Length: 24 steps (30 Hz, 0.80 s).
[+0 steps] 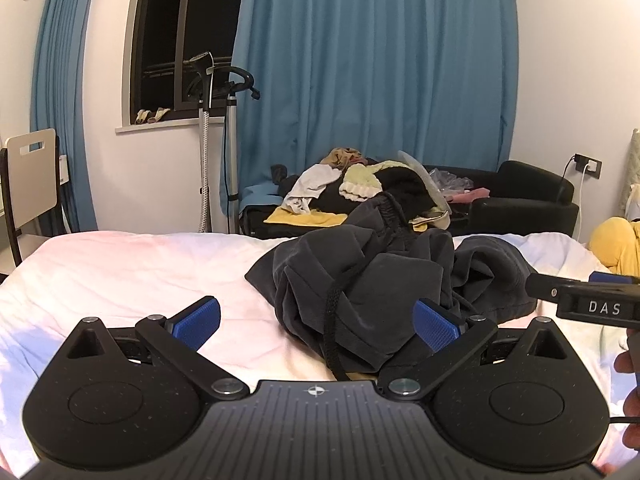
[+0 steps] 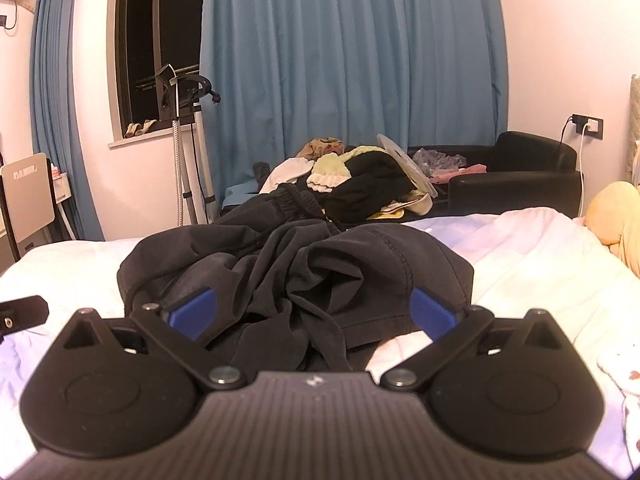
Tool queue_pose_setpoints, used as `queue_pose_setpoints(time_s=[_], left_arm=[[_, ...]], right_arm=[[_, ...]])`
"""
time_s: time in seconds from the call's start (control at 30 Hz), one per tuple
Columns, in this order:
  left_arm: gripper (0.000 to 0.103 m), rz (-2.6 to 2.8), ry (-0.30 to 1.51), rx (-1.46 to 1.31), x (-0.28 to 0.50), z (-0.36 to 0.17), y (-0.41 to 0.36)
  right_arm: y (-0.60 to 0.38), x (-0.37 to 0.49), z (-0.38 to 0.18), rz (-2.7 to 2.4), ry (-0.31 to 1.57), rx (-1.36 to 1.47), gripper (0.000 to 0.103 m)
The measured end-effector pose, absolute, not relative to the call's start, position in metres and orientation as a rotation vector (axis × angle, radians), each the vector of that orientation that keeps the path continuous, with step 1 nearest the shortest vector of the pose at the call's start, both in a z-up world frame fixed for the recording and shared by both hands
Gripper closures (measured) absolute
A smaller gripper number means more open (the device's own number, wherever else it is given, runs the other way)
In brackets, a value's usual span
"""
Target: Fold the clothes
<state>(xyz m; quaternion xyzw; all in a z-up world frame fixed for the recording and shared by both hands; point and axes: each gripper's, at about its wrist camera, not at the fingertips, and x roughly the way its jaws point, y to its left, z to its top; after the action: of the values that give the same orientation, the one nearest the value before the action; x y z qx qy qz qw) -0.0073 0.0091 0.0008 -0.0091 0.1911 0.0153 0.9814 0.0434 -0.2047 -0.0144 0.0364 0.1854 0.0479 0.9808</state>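
A crumpled dark grey garment (image 1: 380, 280) with a black drawstring lies heaped on the white bed (image 1: 132, 272). My left gripper (image 1: 318, 322) is open, its blue pads wide apart, with the garment's near edge between them and nothing held. The right gripper's black body (image 1: 588, 300) shows at the right edge of the left wrist view. In the right wrist view the same garment (image 2: 296, 268) fills the middle. My right gripper (image 2: 314, 312) is open over its near folds, holding nothing. Part of the left gripper (image 2: 22, 312) shows at the left edge.
A black sofa (image 1: 520, 196) piled with mixed clothes (image 1: 360, 184) stands beyond the bed before blue curtains. A garment steamer stand (image 1: 230, 152) is by the window. A chair (image 1: 30, 176) is at the left. A yellow plush (image 1: 616, 244) lies at the bed's right.
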Motion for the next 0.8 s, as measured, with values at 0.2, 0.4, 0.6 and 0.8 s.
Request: queue_pose_setpoints(time_s=[0.2,0.4,0.6,0.8], left_arm=[[0.000,0.032,0.387,-0.023,-0.003,0.003,0.009],[0.000,0.029,0.383,-0.019,-0.004,0.005,0.007],[0.000,0.029,0.378,-0.018,-0.003,0.005,0.006],[0.000,0.033,0.361,-0.031,-0.005,0.005,0.012]], right_arm=[[-0.204,0.049,-0.017,0.094,0.383,0.074,0.000],[-0.208,0.047,-0.016,0.097,0.376,0.078,0.000],[-0.205,0.047,-0.022,0.101,0.361,0.063,0.000],[-0.206,0.047,-0.023,0.156,0.334,0.097,0.000]])
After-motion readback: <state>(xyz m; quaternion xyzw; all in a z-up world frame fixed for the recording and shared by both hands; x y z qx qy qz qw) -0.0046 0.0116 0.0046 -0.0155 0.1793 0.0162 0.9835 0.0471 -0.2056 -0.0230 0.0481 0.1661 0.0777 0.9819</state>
